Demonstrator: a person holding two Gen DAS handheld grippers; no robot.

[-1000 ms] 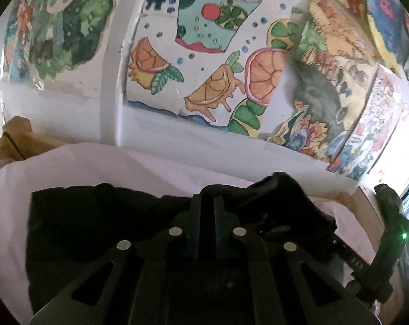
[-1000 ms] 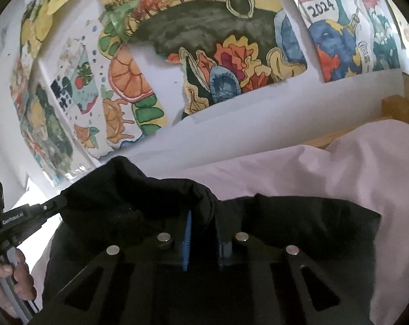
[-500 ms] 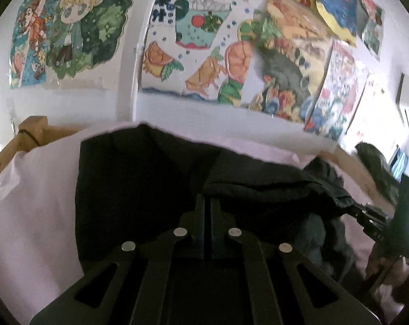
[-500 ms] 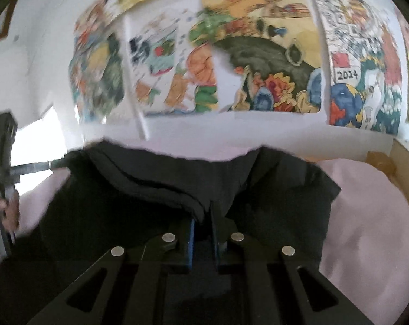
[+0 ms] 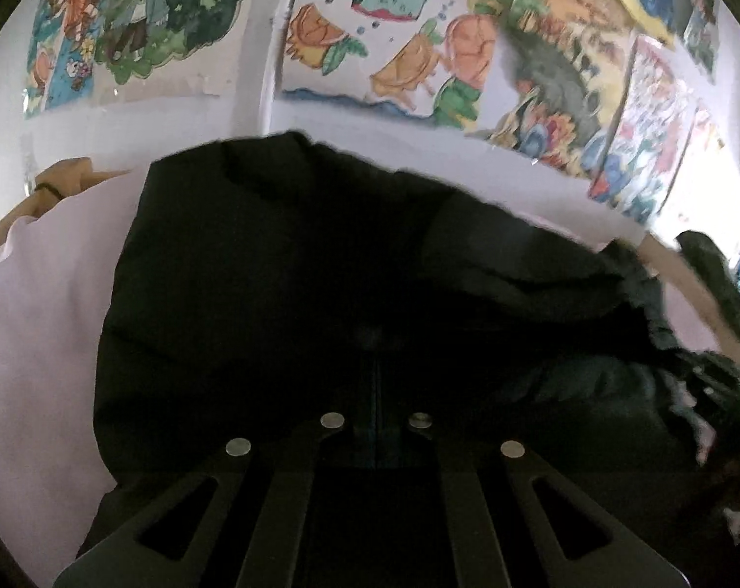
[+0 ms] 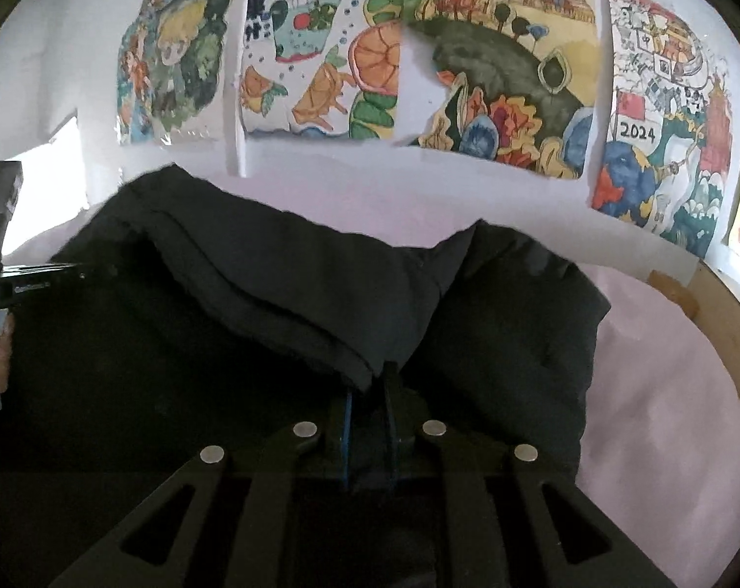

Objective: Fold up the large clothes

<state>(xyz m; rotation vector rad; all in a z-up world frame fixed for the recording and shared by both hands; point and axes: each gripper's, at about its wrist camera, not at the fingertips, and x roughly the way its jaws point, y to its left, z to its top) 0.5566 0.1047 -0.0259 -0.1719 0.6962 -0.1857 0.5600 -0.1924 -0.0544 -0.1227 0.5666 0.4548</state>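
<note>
A large black garment point(image 5: 272, 284) lies on a bed with a pale pink sheet point(image 5: 41, 323). My left gripper point(image 5: 377, 382) is shut on the garment's near edge, its fingertips buried in dark cloth. My right gripper point(image 6: 370, 392) is shut on a thick folded edge of the same garment point(image 6: 296, 304), which drapes over its blue-lined fingers. The left gripper also shows at the left edge of the right wrist view point(image 6: 22, 284), held by a hand.
Colourful drawings point(image 6: 492, 98) cover the white wall behind the bed. A wooden bed frame shows at the right point(image 6: 722, 323) and at the left of the left wrist view point(image 5: 51, 186). Pink sheet point(image 6: 663, 416) lies to the right of the garment.
Both grippers have pulled back and lifted with the garment in them. More of the black cloth now spreads across the sheet, with a folded layer lying over it.
</note>
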